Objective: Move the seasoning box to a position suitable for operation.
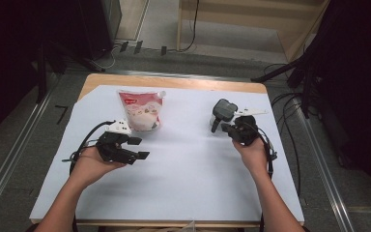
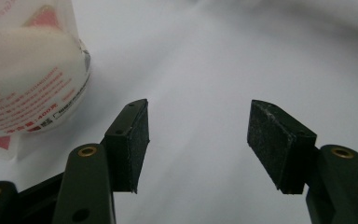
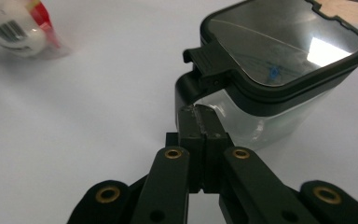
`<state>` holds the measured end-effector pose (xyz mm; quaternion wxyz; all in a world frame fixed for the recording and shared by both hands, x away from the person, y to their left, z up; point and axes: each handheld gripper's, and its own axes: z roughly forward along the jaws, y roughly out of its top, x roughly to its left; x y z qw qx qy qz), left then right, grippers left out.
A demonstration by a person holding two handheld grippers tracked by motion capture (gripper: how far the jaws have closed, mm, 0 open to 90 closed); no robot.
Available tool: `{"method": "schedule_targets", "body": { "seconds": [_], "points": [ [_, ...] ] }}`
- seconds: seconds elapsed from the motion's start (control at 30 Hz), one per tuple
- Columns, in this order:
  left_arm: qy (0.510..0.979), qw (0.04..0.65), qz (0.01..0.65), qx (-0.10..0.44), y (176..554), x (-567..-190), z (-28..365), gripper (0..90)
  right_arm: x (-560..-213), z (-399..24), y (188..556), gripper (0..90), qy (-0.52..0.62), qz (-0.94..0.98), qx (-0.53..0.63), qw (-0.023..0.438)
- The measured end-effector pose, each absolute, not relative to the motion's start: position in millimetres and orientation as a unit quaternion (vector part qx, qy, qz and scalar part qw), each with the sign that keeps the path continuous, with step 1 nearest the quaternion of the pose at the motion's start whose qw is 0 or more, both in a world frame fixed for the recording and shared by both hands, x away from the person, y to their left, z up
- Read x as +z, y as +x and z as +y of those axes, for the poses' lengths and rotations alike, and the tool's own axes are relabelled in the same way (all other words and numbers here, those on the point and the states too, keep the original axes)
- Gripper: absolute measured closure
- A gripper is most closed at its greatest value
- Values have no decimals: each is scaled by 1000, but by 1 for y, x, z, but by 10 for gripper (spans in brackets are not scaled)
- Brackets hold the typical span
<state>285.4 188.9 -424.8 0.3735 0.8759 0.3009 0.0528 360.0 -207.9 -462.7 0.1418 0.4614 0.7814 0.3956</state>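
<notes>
The right gripper (image 3: 204,122) has its jaws pressed together on what looks like the black handle of a clear jug (image 3: 279,70), a container with a black-rimmed lid that stands upright on the white sheet (image 1: 183,164) at the right side of the table; a grip on the handle is probably chosen because it lets the jug be steadied or lifted without touching the lid. In the high view this gripper (image 1: 241,129) sits just in front of the jug (image 1: 223,112), so the hand approaches from the person's side. The left gripper (image 2: 198,135) is spread wide with nothing between its pads, and it points past a pouch (image 2: 25,79) printed in red and white. That pouch (image 1: 140,111) stands toward the back left of the sheet, just beyond the left gripper (image 1: 134,147), well apart from the jug; my guess is the open jaws are readied to take it, since it is the nearest thing
</notes>
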Motion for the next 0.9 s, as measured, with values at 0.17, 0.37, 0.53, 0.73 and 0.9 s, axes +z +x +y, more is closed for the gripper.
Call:
{"method": "schedule_targets", "body": {
  "seconds": [0.17, 0.37, 0.53, 0.73, 0.9],
  "points": [
    [878, 371, 297, 49, 286, -427, 186, 399, -473, -200, 364, 900, 464, 787, 382, 141],
    [877, 374, 297, 47, 286, -428, 188, 402, -478, -192, 368, 900, 476, 780, 375, 159],
    [876, 373, 302, 45, 287, -430, 189, 402, -478, -181, 368, 900, 469, 775, 387, 170],
    [875, 378, 300, 43, 287, -430, 192, 404, -482, -172, 370, 900, 473, 769, 394, 172],
    [874, 378, 303, 40, 287, -432, 192, 405, -482, -169, 371, 900, 471, 767, 407, 158]
  ]
}}
